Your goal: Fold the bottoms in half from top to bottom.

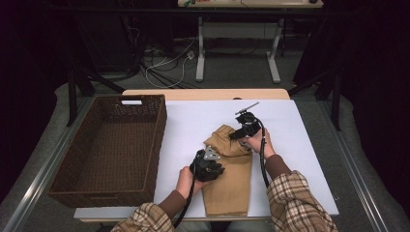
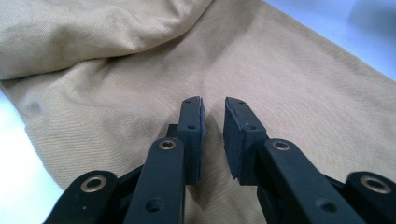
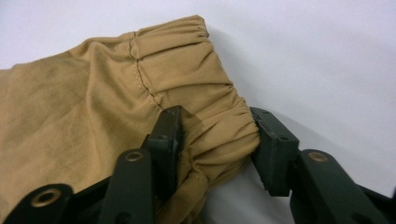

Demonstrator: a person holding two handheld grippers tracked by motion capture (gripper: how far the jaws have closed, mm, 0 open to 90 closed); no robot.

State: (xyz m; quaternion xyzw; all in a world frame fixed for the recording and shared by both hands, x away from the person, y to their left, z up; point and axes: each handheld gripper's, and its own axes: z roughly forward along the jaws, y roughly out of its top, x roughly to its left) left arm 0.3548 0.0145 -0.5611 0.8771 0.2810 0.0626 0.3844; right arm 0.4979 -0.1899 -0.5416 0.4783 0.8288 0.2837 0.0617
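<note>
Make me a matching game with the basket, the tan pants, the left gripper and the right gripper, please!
Things:
1. wicker basket
2. tan pants
3. left gripper
4. right gripper

States:
A. jaws around the gathered waistband
B. dark brown, nothing inside, at the table's left side
C. lying partly folded on the white table top
D. jaws nearly together, over the flat cloth

Pairs: 1-B, 2-C, 3-D, 4-A
</note>
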